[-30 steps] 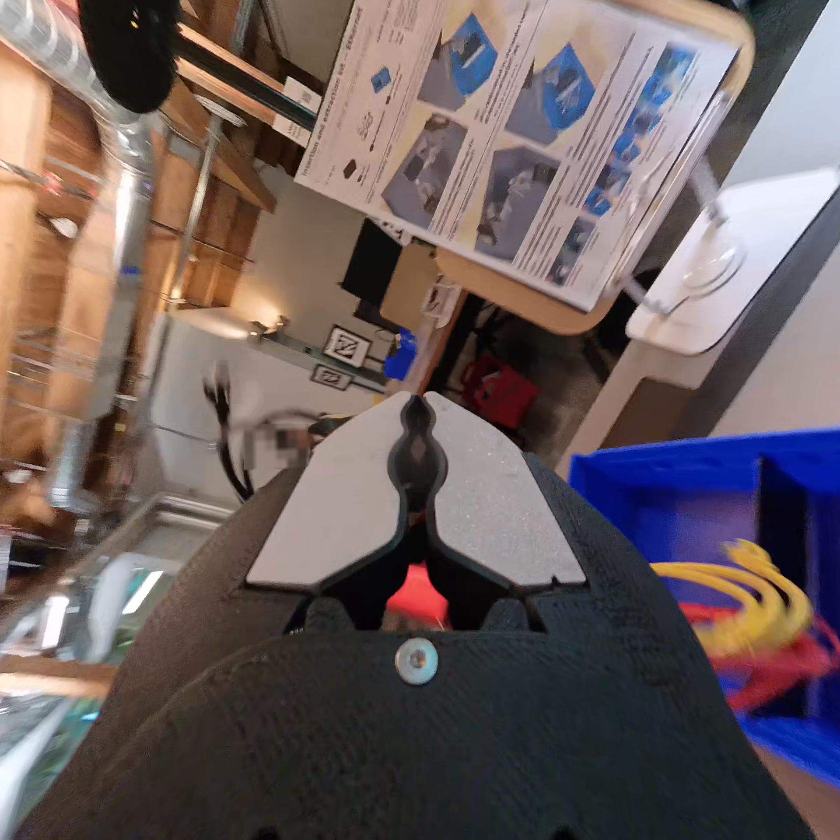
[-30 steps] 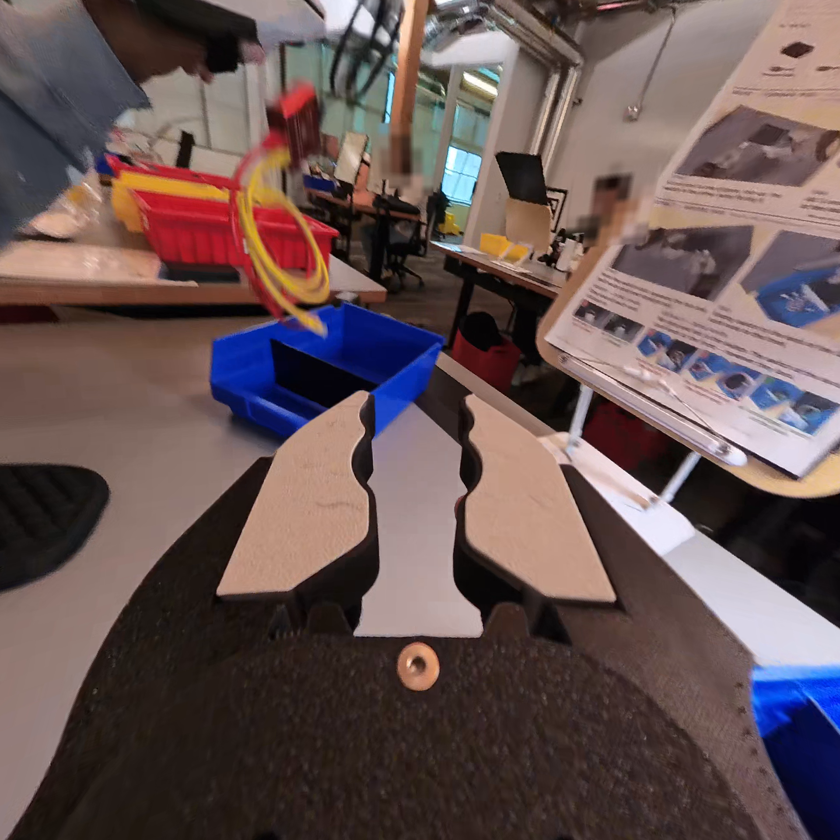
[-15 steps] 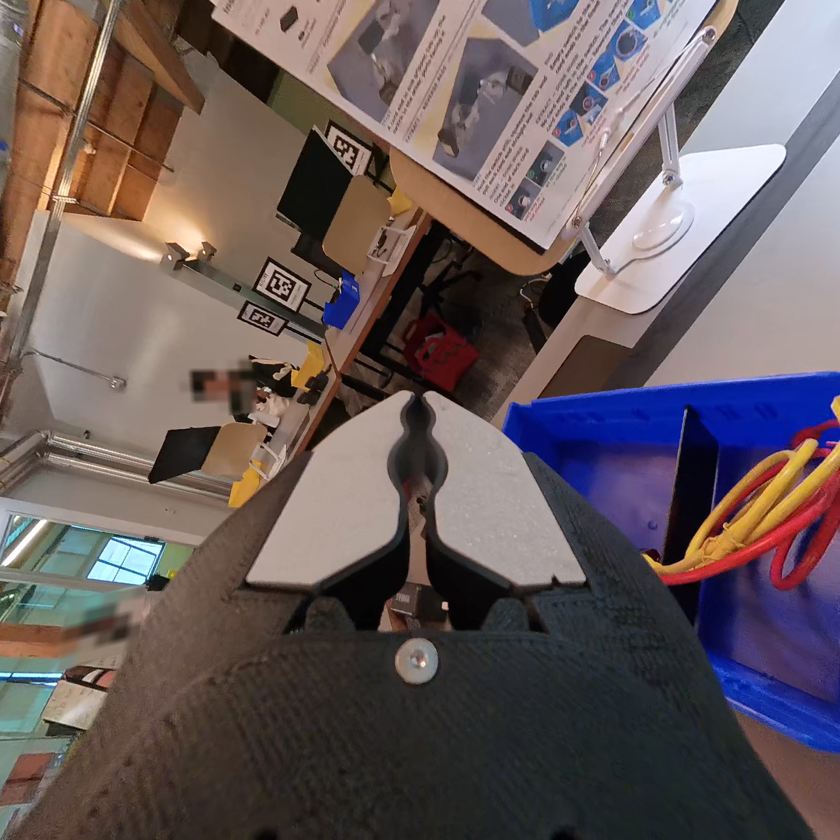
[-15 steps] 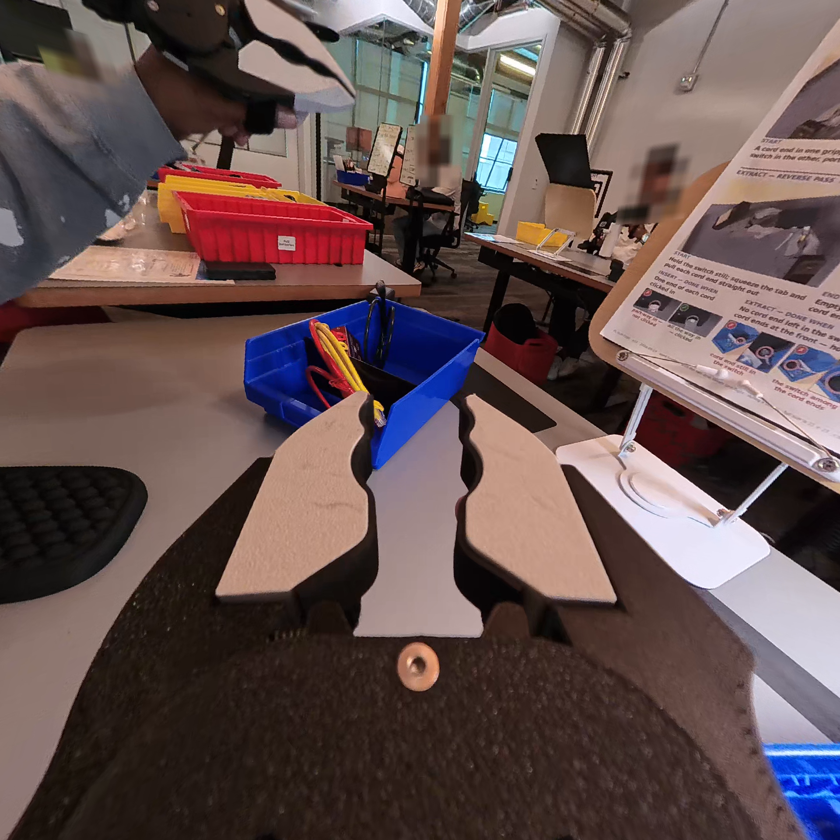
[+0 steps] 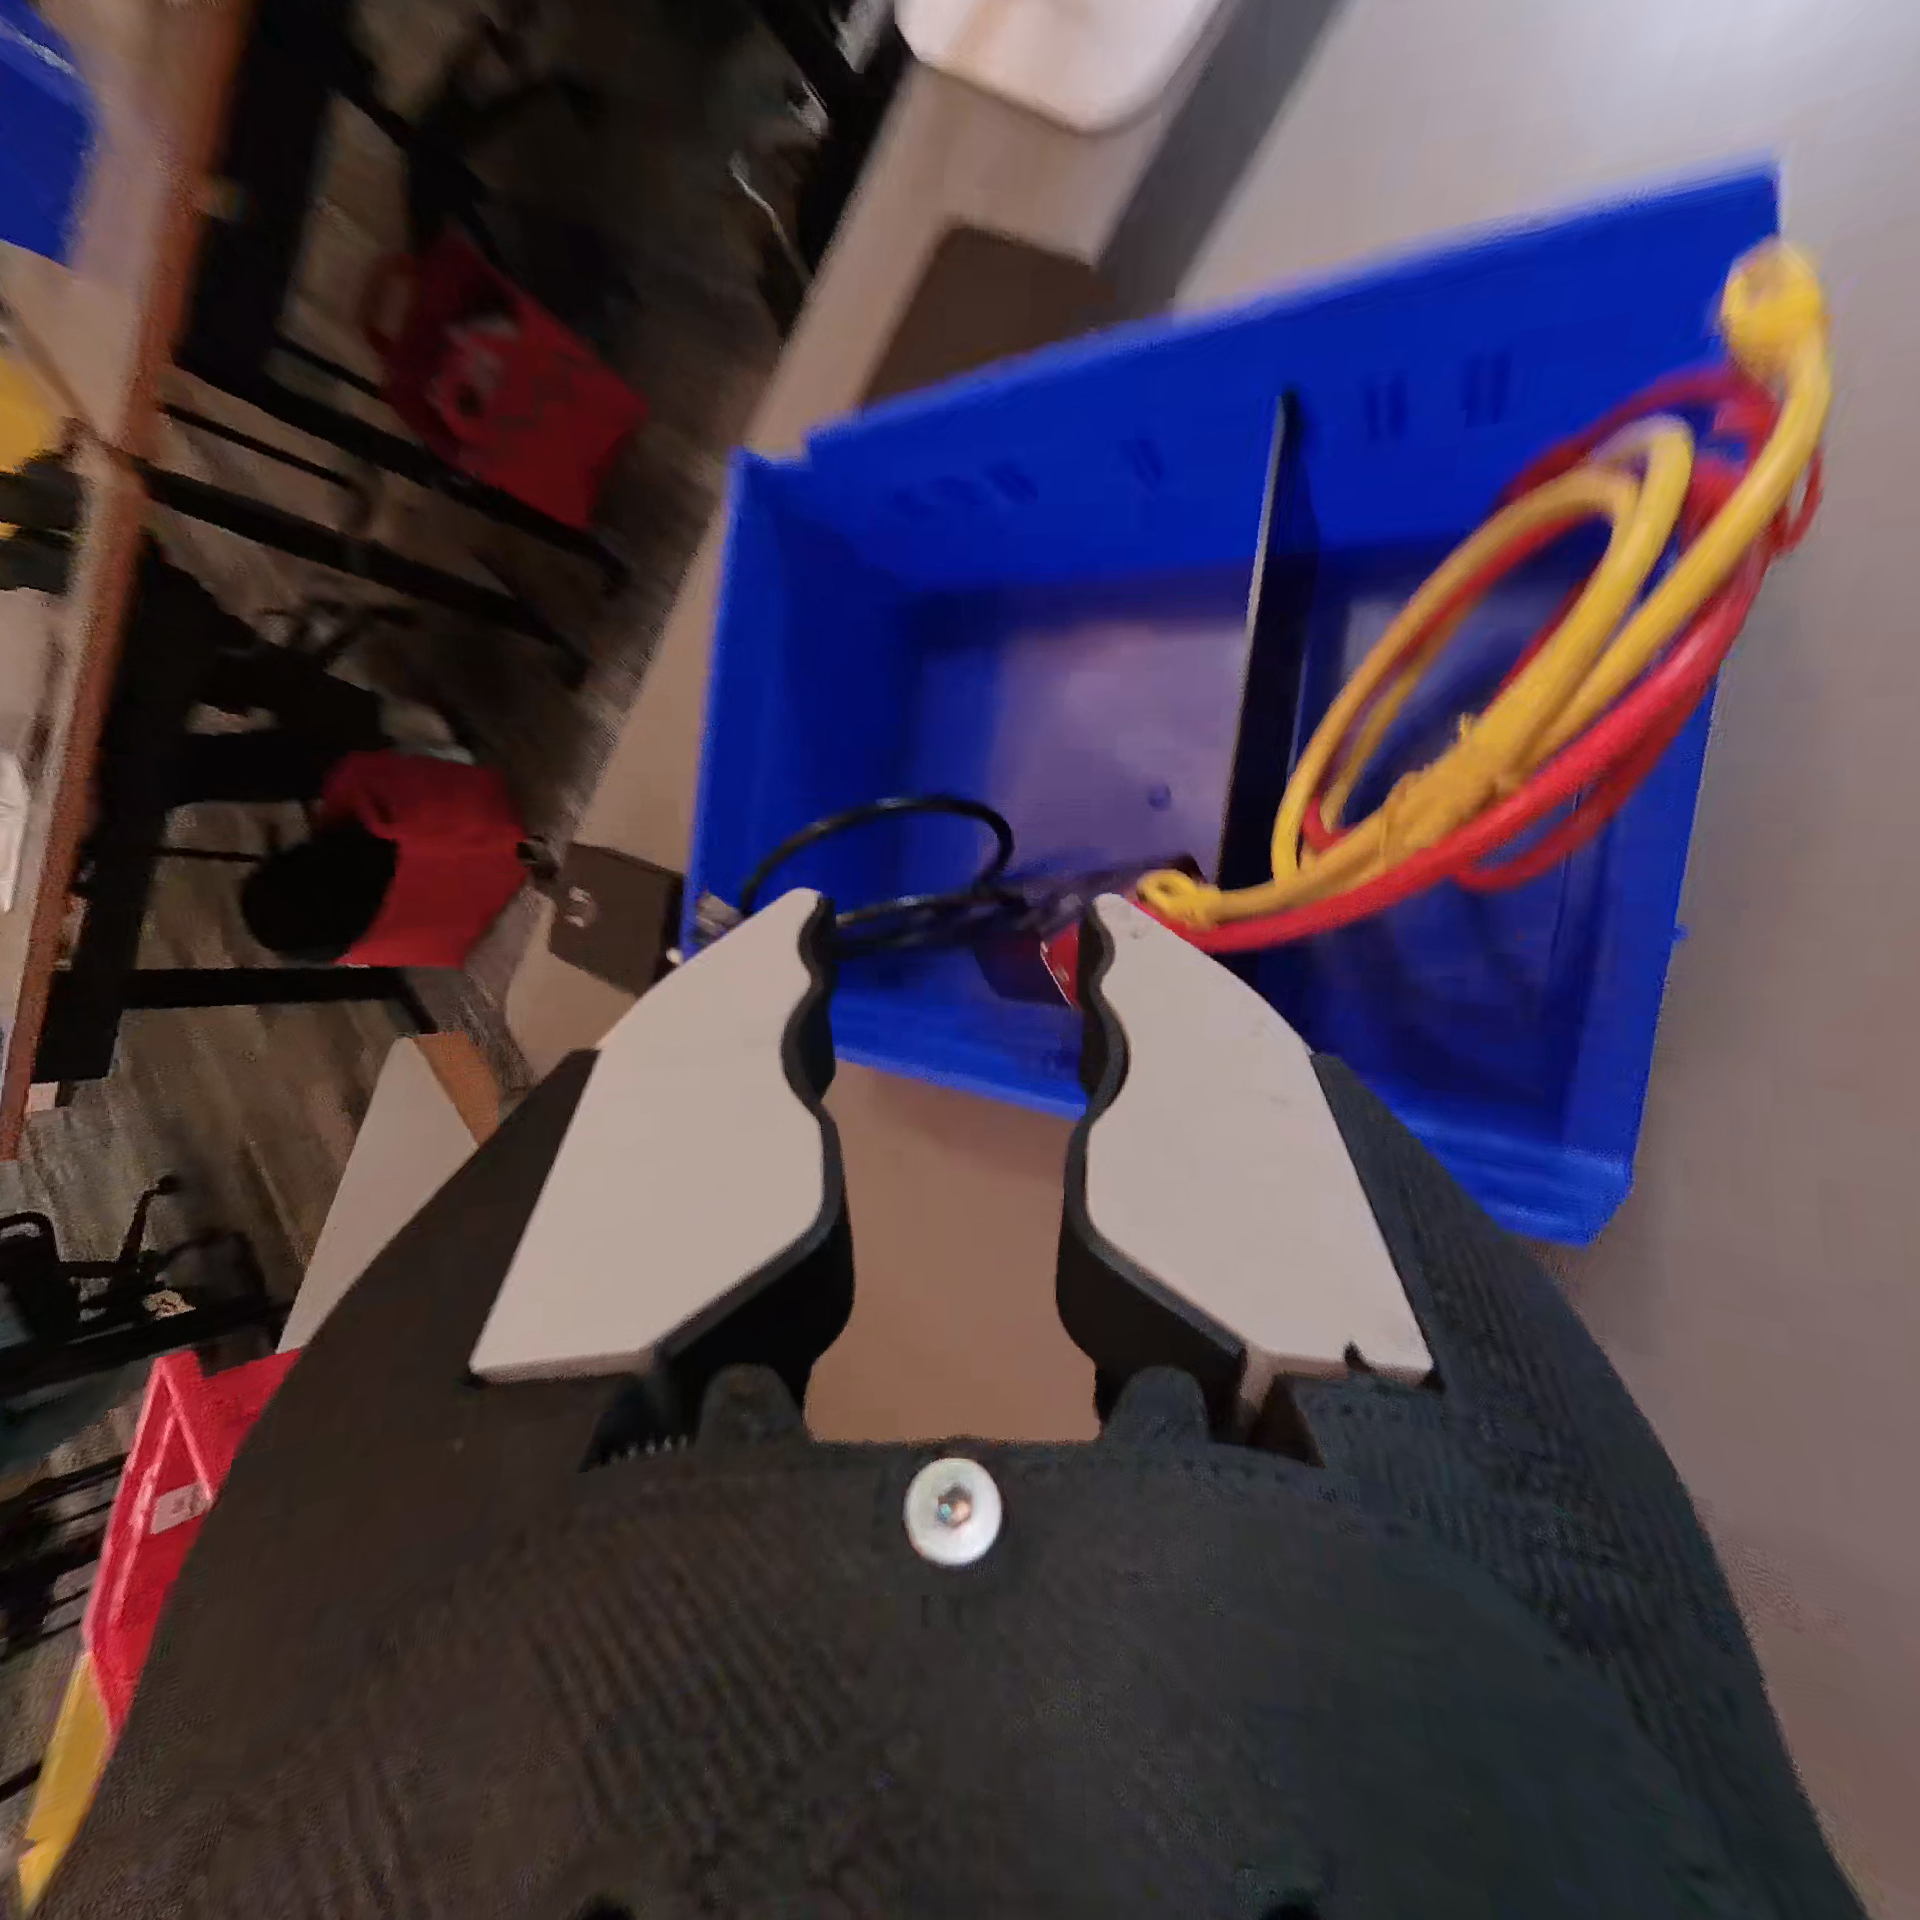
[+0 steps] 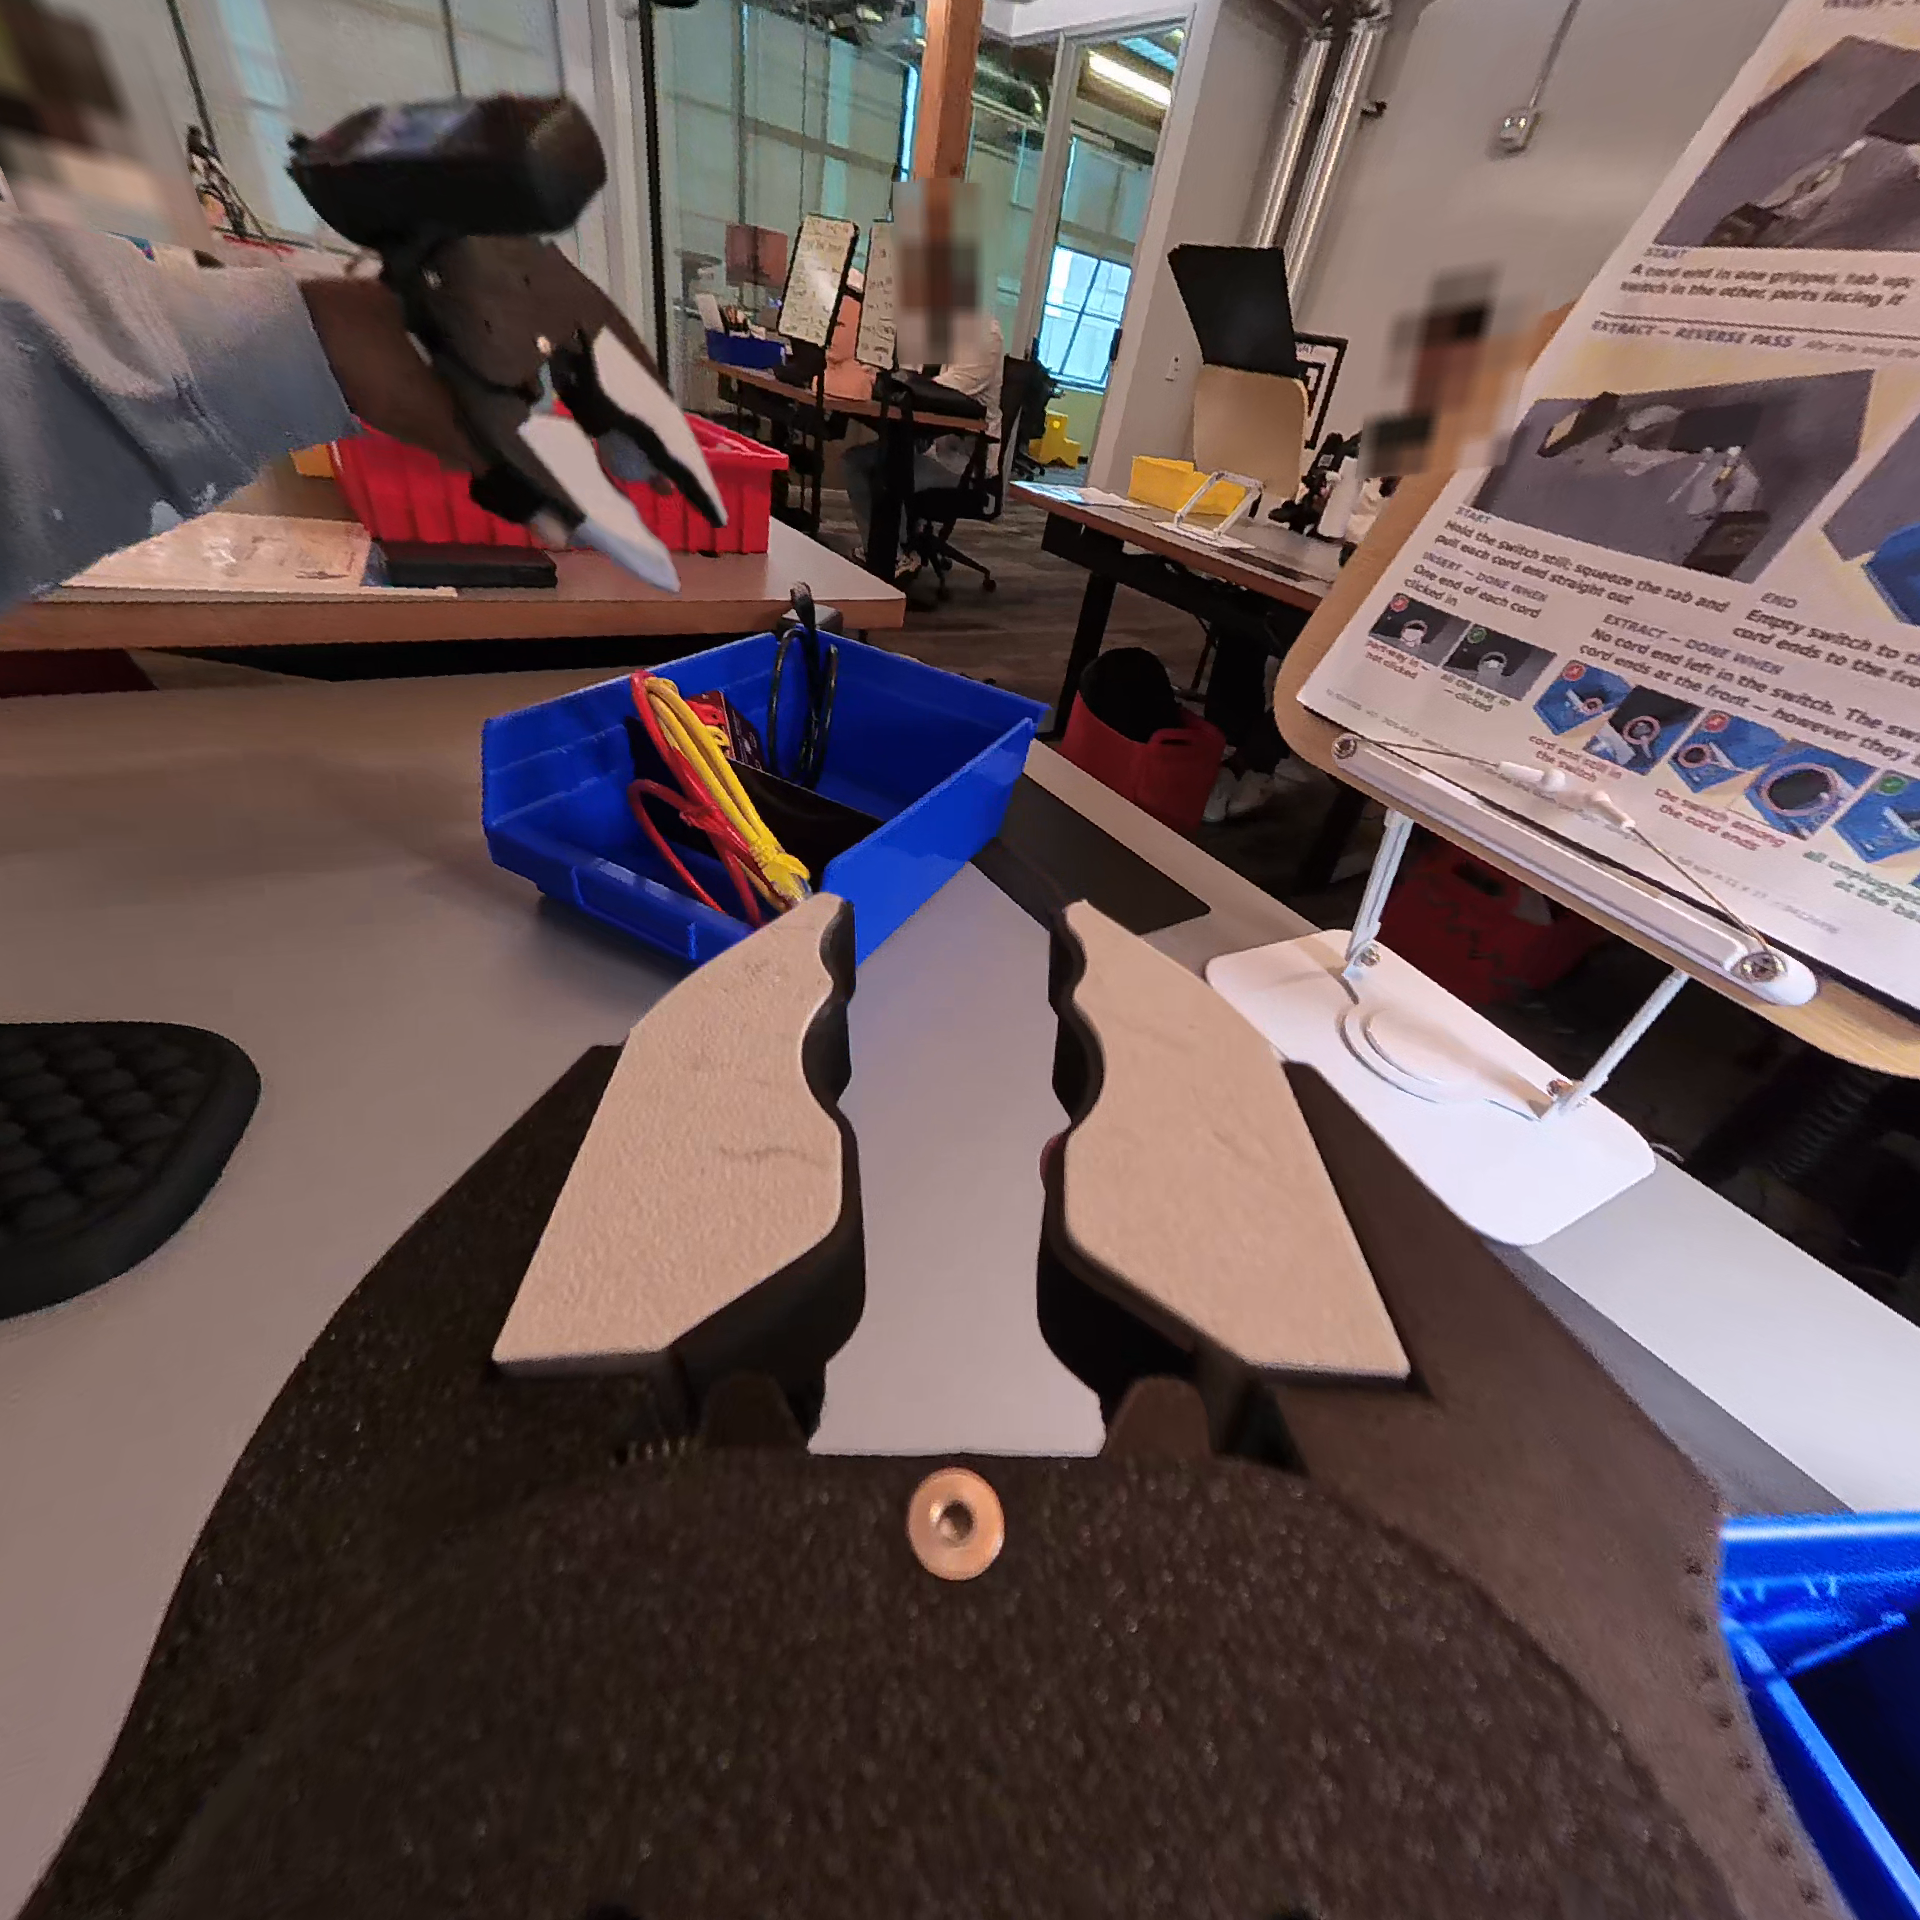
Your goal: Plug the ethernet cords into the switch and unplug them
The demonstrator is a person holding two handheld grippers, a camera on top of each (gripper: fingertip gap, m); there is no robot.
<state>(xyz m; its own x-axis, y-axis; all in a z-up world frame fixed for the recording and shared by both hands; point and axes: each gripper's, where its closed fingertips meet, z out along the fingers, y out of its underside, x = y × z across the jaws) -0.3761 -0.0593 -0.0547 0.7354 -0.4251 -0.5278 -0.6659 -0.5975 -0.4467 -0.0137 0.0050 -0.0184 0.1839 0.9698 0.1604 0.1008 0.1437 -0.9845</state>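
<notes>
Left gripper [image 5: 951, 920]: jaws stand wide apart and hold nothing. It hangs above the near wall of a blue bin [image 5: 1164, 374], tips pointing down into it. In the right wrist view the same tool [image 6: 634, 520] appears up and to the left of the bin [image 6: 935, 821], carried by a hand in a blue-grey sleeve [image 6: 135, 384], clear of the bin and its contents.

Right gripper [image 6: 951, 920]: jaws apart at a moderate gap, nothing between them. It sits low over the grey table [image 6: 312, 935], pointing toward the bin, which lies just ahead of and slightly left of its tips.

Bin contents: a black divider [image 5: 1262, 665] splits the bin in two. Beyond the left gripper's right finger, coils of yellow cord [image 5: 1507, 644] and red cord [image 5: 1621, 748] occupy the right compartment, with loops rising over the rim. Just ahead of the finger gap, in the left compartment, lie a black cord [image 5: 883, 842] and a small dark red-edged object [image 5: 1049, 925]; motion blur prevents confirming it as the switch. No cord end can be seen plugged in.

Surroundings: to the right of the right gripper, a white stand [image 6: 1434, 1081] carries an instruction sheet [image 6: 1714, 499]. To its left, a black textured mat [image 6: 94, 1143] rests on the table. A second blue bin's corner [image 6: 1808, 1683] shows at the lower right.
</notes>
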